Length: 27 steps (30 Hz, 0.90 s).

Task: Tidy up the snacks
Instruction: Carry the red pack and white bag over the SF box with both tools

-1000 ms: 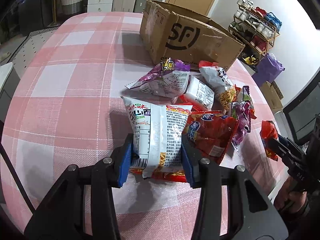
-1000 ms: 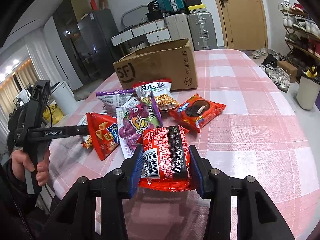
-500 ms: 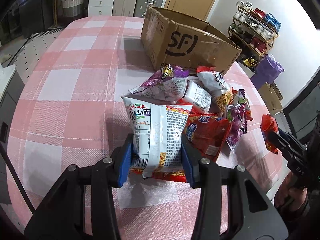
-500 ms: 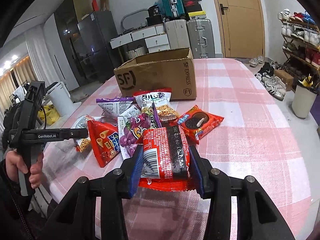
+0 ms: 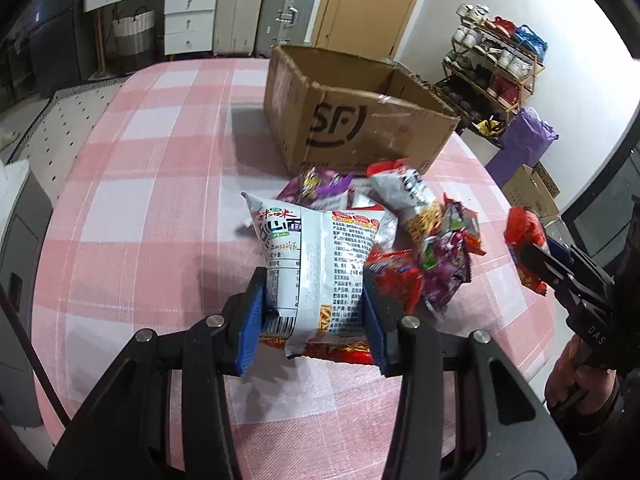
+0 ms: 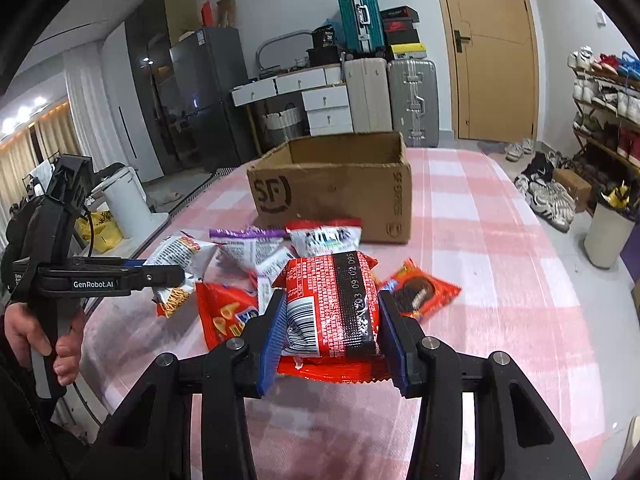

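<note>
My left gripper (image 5: 312, 304) is shut on a white noodle-snack bag (image 5: 320, 264), held above the pink checked tablecloth (image 5: 152, 208). My right gripper (image 6: 332, 320) is shut on a red packet with a black band (image 6: 336, 304), also lifted off the table. Behind both lies a heap of snack bags (image 6: 256, 248), among them a red cookie packet (image 6: 420, 292) and a purple bag (image 5: 320, 188). An open brown SF cardboard box (image 6: 340, 188) stands beyond the heap. In the left wrist view the right gripper (image 5: 532, 256) with its red packet shows at the right edge.
A person's hand (image 6: 36, 336) holds the left gripper's handle (image 6: 100, 280) at the left of the right wrist view. Suitcases (image 6: 388, 96) and drawers stand by the far wall, a shoe rack (image 5: 496, 60) to the right. The table drops off near its front edge.
Both grippers have risen with their packets, so the table and snack heap look farther below and more of the box's open top shows. Neither grip has changed.
</note>
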Motion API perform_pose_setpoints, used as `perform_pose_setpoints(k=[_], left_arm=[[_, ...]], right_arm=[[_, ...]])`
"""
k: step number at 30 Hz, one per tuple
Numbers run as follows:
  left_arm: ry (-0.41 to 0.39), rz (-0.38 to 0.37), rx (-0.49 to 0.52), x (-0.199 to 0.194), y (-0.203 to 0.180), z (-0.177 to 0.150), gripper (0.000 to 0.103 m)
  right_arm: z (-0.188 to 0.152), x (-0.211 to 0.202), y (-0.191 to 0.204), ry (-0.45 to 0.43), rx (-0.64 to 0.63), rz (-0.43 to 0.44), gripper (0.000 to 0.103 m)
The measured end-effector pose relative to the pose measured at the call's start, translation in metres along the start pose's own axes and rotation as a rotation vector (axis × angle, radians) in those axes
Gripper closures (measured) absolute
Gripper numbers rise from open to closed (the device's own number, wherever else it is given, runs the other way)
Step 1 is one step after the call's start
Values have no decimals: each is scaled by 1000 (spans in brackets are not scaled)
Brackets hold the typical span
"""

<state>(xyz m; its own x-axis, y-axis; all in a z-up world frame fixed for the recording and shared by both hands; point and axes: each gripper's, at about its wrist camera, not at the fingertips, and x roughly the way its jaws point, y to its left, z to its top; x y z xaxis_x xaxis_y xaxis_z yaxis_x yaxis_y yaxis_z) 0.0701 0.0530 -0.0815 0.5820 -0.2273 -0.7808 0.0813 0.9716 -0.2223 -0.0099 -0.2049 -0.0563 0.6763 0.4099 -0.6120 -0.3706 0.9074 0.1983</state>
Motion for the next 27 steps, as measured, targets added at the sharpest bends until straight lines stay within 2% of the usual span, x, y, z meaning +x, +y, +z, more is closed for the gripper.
perform_pose_setpoints(k=[7,18,27], left_arm=[[-27,-30,43,-7,-17,27,62],[-79,-40,125,-13,-50,76,62],[-101,-45,151,-12,-67,123,62]], right_arm=[[28,-1,3,-39,-17,29,58],[77,10,3,-73,-32,64,58],[118,24,2,-91,-54,76,58]])
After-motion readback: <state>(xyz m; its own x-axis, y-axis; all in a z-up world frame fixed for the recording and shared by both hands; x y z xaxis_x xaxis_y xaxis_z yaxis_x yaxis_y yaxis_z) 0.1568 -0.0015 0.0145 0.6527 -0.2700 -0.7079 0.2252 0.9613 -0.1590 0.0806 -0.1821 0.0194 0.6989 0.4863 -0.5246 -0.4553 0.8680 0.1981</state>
